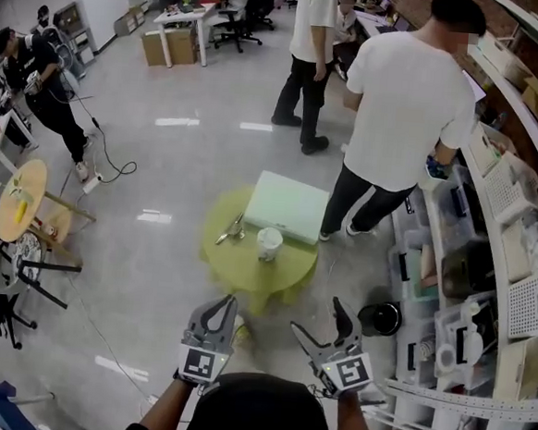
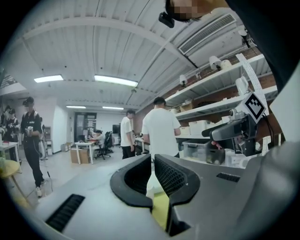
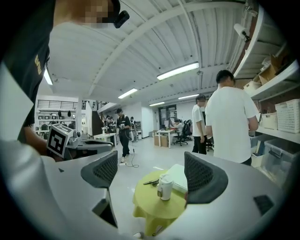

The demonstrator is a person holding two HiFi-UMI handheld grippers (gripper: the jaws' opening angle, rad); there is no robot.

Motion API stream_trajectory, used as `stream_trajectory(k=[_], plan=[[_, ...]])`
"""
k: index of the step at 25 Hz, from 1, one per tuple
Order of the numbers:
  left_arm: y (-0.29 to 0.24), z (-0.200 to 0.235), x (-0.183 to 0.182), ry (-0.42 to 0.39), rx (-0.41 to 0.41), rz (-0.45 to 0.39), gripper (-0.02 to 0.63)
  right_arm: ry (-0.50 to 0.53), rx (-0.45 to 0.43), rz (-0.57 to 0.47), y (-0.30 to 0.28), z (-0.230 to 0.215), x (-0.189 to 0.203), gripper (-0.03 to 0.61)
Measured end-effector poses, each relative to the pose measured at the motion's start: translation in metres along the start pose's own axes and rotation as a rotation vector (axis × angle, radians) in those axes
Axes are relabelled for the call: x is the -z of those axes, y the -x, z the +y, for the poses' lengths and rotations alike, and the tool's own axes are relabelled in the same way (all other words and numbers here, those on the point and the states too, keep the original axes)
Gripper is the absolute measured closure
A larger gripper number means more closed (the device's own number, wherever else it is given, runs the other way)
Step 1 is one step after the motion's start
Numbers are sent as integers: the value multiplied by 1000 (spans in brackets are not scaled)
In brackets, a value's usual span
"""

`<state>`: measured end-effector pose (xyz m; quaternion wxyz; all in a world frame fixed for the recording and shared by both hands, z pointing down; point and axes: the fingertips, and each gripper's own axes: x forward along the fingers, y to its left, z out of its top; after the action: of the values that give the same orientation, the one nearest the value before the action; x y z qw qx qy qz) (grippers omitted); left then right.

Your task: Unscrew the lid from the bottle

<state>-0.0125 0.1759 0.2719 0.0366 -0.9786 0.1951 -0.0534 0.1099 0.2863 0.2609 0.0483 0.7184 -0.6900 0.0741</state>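
We are standing back from a small round yellow-green table (image 1: 246, 273), holding one gripper out in each hand, and both are stopping well short of it. The left gripper (image 1: 225, 302) is pointing level with its jaws pressing together, and it is gripping nothing. In the left gripper view (image 2: 153, 169) only a thin sliver of white and yellow-green is showing through the slit between the pads. The right gripper (image 1: 315, 317) is tilting slightly down with its jaws standing wide apart, and it is also gripping nothing. In the right gripper view (image 3: 152, 168) the bottle (image 3: 164, 186) is appearing in the gap between them, but it is far off on the table (image 3: 147, 208).

The bottle (image 1: 269, 243) is white and is standing upright near the middle of the table, with its lid on. A pale flat box (image 1: 288, 206) is lying on the far side of the table, just behind the bottle. A small metal item (image 1: 230, 230), too small for us to name, is lying to the bottle's left.

A person in a white shirt (image 1: 408, 100) is standing just past the table, facing the shelves (image 1: 513, 182) along the right wall. A second person in white (image 1: 311, 36) is standing farther off. A black pot (image 1: 380, 317) is sitting on the floor to the right of the table.
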Motion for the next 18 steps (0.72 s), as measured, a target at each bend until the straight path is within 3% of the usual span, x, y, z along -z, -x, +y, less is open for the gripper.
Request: stream_trajectory(k=[3, 7, 9, 12, 15, 18], plan=[[-30, 30, -3, -28, 18, -17, 595, 21, 12, 19, -39, -21, -7, 150], [-60, 80, -2, 20, 0, -27, 595, 53, 24, 92, -90, -45, -10, 150], [-75, 103, 0, 6, -3, -26, 595, 76, 15, 98, -116, -51, -13, 150], [-91, 121, 14, -29, 2, 35, 583, 117, -2, 139, -139, -54, -19, 150], [-112, 124, 33, 0, 10, 91, 546, 152, -39, 193, -157, -66, -15, 150], [-136, 122, 65, -4, 30, 154, 487, 107, -85, 313, -174, -77, 9, 155]])
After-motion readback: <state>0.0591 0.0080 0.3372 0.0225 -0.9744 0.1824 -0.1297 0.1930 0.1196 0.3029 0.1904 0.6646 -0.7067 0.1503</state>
